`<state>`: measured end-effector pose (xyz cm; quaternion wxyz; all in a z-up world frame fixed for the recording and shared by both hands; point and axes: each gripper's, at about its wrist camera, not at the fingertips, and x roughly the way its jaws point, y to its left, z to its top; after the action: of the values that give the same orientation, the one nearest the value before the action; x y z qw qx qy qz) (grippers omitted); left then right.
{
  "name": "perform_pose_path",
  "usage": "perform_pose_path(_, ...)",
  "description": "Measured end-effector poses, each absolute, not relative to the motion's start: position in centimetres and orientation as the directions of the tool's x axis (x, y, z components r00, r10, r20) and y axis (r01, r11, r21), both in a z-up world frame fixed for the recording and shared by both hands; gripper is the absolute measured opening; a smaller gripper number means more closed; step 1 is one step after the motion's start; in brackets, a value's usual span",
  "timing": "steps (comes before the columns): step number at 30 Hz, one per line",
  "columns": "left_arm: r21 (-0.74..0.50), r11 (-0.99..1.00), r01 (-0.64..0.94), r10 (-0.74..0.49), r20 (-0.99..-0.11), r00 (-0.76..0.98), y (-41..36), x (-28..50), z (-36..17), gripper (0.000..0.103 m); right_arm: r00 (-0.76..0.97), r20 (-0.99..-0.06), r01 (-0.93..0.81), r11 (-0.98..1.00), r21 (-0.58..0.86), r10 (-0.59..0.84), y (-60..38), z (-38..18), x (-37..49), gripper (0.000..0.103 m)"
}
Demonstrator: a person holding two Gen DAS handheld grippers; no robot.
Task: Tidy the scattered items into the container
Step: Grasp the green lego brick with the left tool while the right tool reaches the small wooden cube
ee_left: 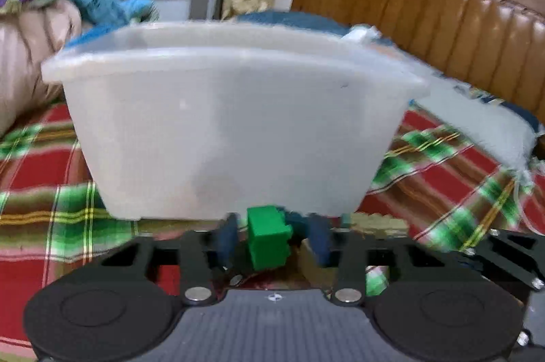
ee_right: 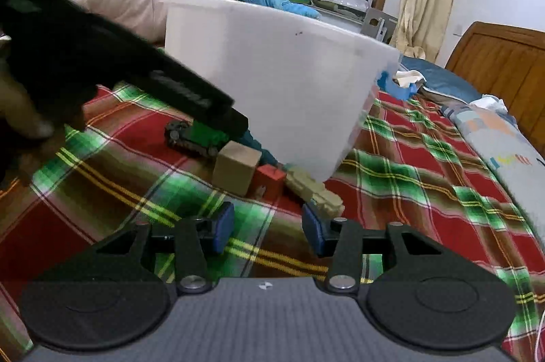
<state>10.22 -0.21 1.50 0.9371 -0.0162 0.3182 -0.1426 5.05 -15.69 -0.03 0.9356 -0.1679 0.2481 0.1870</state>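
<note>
Container (ee_left: 235,137), a big translucent white tub, stands on the plaid bedspread (ee_right: 425,191) with the wooden headboard (ee_left: 442,31) behind it, and the scattered pieces all lie crowded at the foot of its near wall. From the right wrist view, a dark green tracked toy (ee_right: 190,140) sits furthest left, then a tan cube (ee_right: 236,169), a small red block (ee_right: 269,181) and a pale tan vehicle (ee_right: 313,191) whose long axis runs from the tub's base out toward the right gripper (ee_right: 269,230). That gripper is tilted downward just short of the pile, its blue pads apart and gripping nothing, with the tan vehicle's near end closest to its right-hand pad. The left gripper (ee_left: 272,239) reaches in low from the left, also sloped down, and a green block (ee_left: 269,237) sits between its blue pads; through the blur, they look clamped on it, though a sliver of gap shows. I judge that the block must go up over the high rim.
</note>
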Motion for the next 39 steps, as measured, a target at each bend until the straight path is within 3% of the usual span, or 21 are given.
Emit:
perform_pose_path(4, -0.136, 0.96, 0.244, -0.276, -0.591, 0.758, 1.2, 10.1, 1.2, 0.027, 0.814, -0.516, -0.434, 0.87, -0.236, 0.266, -15.5, 0.0, 4.8, 0.047)
perform_pose_path(10, -0.303, 0.935, 0.185, -0.333, -0.572, 0.749, 6.1, 8.8, 0.8, 0.027, 0.814, -0.506, -0.444, 0.866, -0.229, 0.284, -14.8, 0.1, 4.6, 0.047)
perform_pose_path(17, -0.363, 0.895, 0.259, -0.424, -0.515, 0.745, 6.9, 5.0, 1.9, 0.027, 0.81, -0.512, -0.442, 0.871, -0.213, 0.285, -14.1, -0.1, 4.7, 0.047)
perform_pose_path(21, -0.25, 0.918, 0.307, -0.395, -0.524, 0.755, 5.4, 3.0, 2.2, 0.029, 0.812, -0.512, -0.439, 0.87, -0.224, 0.278, -13.9, 0.0, 4.6, 0.047)
perform_pose_path(23, -0.149, 0.945, 0.29, -0.325, -0.513, 0.794, 4.8, 2.8, 2.8, 0.044, 0.811, -0.514, -0.442, 0.869, -0.223, 0.281, -13.7, 0.1, 4.5, 0.047)
perform_pose_path(25, -0.049, 0.97, 0.237, -0.228, -0.509, 0.83, 4.4, 3.2, 3.2, 0.066, 0.812, -0.51, -0.444, 0.867, -0.227, 0.282, -13.6, 0.2, 4.3, 0.048)
perform_pose_path(26, -0.006, 0.98, 0.2, -0.176, -0.506, 0.845, 4.3, 3.5, 3.3, 0.068, 0.814, -0.508, -0.444, 0.866, -0.229, 0.283, -13.5, 0.2, 4.2, 0.048)
perform_pose_path(33, 0.027, 0.984, 0.178, -0.128, -0.589, 0.798, 5.0, 6.0, 0.9, 0.067, 0.815, -0.505, -0.444, 0.866, -0.229, 0.285, -13.0, 0.3, 4.5, 0.048)
perform_pose_path(39, -0.077, 0.962, 0.264, -0.255, -0.61, 0.75, 5.6, 6.4, -1.2, 0.057, 0.809, -0.501, -0.454, 0.868, -0.202, 0.306, -12.2, 0.4, 5.6, 0.049)
